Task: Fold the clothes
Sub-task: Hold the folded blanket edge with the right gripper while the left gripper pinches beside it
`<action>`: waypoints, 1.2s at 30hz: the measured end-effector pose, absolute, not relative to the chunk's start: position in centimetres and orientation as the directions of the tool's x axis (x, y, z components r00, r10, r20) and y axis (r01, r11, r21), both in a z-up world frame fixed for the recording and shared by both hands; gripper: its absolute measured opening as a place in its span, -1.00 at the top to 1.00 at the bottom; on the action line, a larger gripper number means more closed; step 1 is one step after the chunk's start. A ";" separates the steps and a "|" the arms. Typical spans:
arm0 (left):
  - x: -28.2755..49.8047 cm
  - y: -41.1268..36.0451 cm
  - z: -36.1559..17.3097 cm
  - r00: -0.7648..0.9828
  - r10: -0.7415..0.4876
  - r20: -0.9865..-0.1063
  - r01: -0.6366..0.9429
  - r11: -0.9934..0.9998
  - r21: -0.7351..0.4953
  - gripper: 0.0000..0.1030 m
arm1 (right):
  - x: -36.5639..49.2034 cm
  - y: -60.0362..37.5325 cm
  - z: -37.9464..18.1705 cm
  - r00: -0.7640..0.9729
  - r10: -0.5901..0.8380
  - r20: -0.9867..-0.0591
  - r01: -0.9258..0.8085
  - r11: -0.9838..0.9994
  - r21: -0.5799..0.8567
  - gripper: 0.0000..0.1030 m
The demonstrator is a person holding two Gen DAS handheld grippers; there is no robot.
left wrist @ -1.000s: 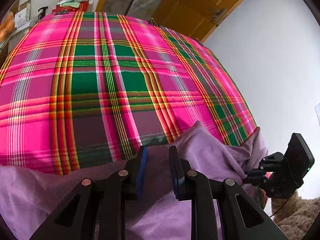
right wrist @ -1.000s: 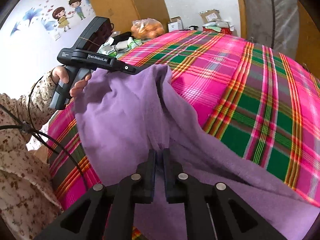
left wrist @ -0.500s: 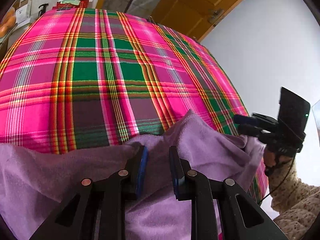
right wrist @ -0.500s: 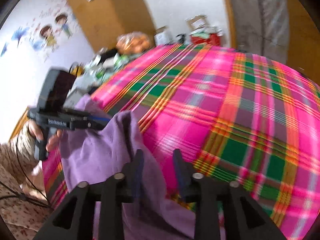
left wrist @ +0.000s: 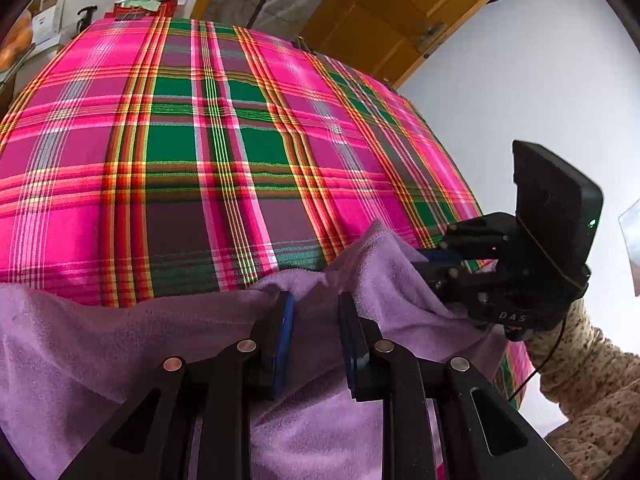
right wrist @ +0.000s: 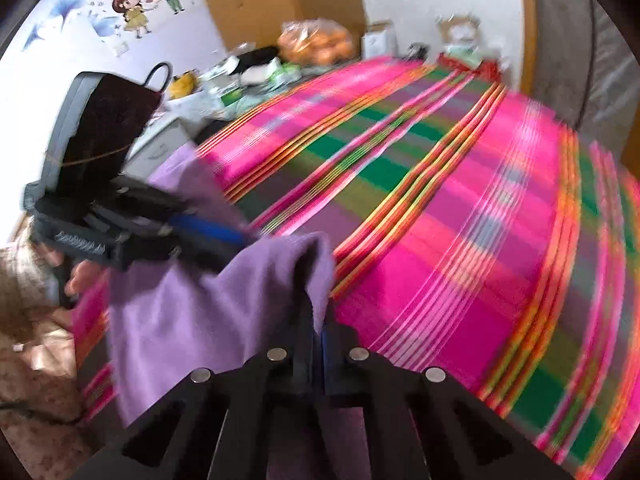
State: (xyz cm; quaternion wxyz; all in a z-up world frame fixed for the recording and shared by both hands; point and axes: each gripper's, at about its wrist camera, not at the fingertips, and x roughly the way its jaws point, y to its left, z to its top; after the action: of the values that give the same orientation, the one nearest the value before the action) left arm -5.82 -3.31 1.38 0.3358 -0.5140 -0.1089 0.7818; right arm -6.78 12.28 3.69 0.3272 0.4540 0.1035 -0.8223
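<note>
One purple fleece garment [left wrist: 168, 336] lay bunched along the near edge of a bed covered by one pink, green and yellow plaid blanket [left wrist: 224, 152]. Two tools worked it. The left tool [left wrist: 314, 312] was narrowly parted, with a fold of the fleece between its blue pads. The right tool [right wrist: 320, 320] was clamped shut on the garment's upper edge. Its view was motion-blurred. The garment's lower part was cut off by the frame. At the far end, blurred boxes and one bag of oranges [right wrist: 316, 42] were hard to make out.
</note>
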 end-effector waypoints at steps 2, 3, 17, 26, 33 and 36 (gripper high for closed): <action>-6.0 -3.3 1.7 -0.257 0.635 -0.728 -0.416 -0.753 -0.510 0.55 | -6.8 11.8 4.7 -0.460 -0.426 -0.779 0.630 -0.775 0.051 0.95; -6.1 -3.4 1.9 -0.268 0.638 -0.722 -0.419 -0.752 -0.509 0.55 | -7.2 11.6 4.9 -0.476 -0.427 -0.769 0.630 -0.775 0.040 0.95; -7.9 -3.1 2.0 -0.337 0.587 -0.736 -0.393 -0.798 -0.456 0.55 | -11.1 12.2 1.8 -0.482 -0.370 -0.794 0.574 -0.818 0.033 0.93; -7.1 -3.3 3.0 -0.379 0.577 -0.723 -0.370 -0.811 -0.453 0.55 | -12.0 13.0 1.8 -0.511 -0.346 -0.787 0.513 -0.857 0.044 0.71; -6.2 -3.2 3.1 -0.376 0.589 -0.715 -0.375 -0.802 -0.464 0.55 | -12.5 18.4 4.3 -0.560 -0.413 -0.718 0.356 -0.903 0.242 0.75; -6.2 -3.0 2.7 -0.366 0.590 -0.720 -0.375 -0.801 -0.466 0.55 | -11.3 19.3 4.8 -0.494 -0.522 -0.695 0.404 -0.846 0.349 0.73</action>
State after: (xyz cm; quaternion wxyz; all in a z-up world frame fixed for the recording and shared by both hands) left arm -6.16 -3.00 2.66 0.2944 -0.4798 -0.1122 0.8188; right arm -11.29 19.33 4.76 0.2688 0.4252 -0.0697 -0.8615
